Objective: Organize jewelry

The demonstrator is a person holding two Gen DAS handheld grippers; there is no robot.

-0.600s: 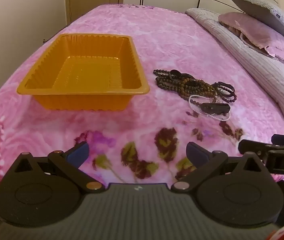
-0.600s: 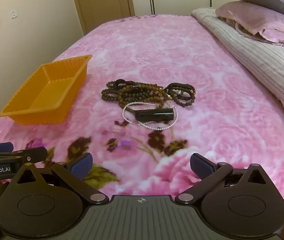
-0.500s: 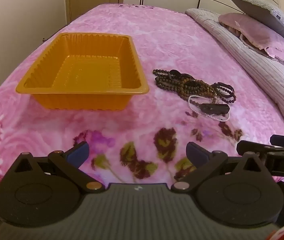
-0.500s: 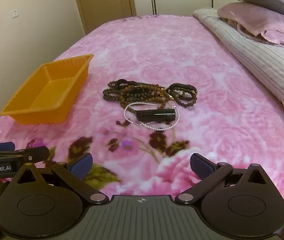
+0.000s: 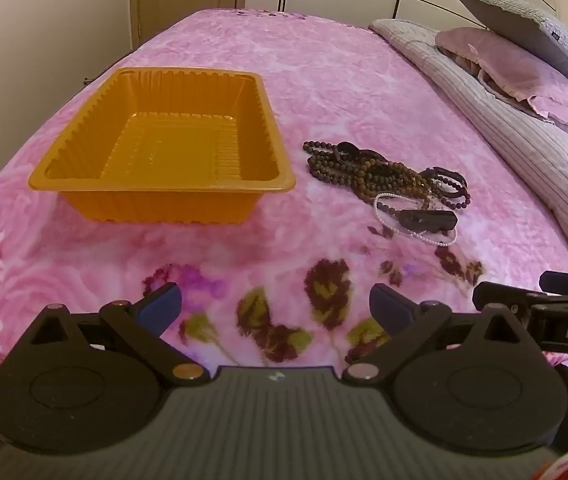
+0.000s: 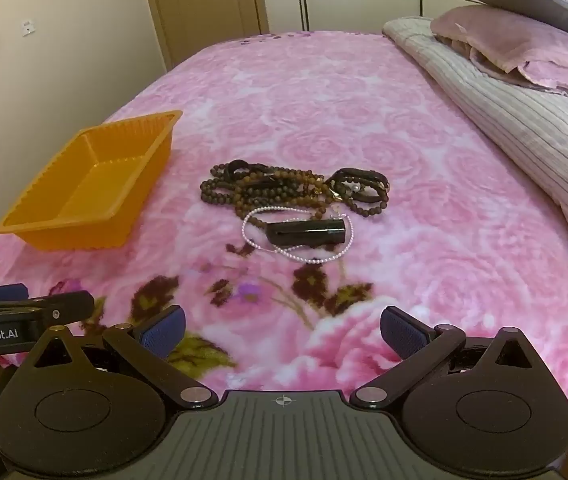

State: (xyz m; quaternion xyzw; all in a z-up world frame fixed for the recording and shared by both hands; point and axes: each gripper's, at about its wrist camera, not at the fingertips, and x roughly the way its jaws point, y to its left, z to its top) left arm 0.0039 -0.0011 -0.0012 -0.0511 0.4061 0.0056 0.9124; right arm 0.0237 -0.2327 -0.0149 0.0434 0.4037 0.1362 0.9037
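Note:
An empty orange tray [image 5: 163, 184] [image 6: 83, 220] sits on the pink flowered bed. To its right lies a pile of jewelry: brown bead strands [image 5: 356, 168] [image 6: 259, 188], dark bracelets [image 5: 450, 184] [image 6: 364, 190], a white pearl loop [image 5: 382, 210] [image 6: 249, 232] and a black tube [image 5: 428, 219] [image 6: 308, 232] lying on the loop. My left gripper [image 5: 275, 306] is open and empty, near the bed's front edge, short of the tray. My right gripper [image 6: 283, 330] is open and empty, short of the pile.
A grey striped quilt [image 6: 524, 120] and pillows [image 5: 524, 28] lie along the right side. A wall [image 5: 43, 20] and a door [image 6: 207, 0] stand beyond the bed's left and far edges. Each gripper shows at the other view's edge [image 5: 544, 312] [image 6: 23, 316].
Both views have crept slightly forward toward the tray and the pile. Both grippers stay open and empty.

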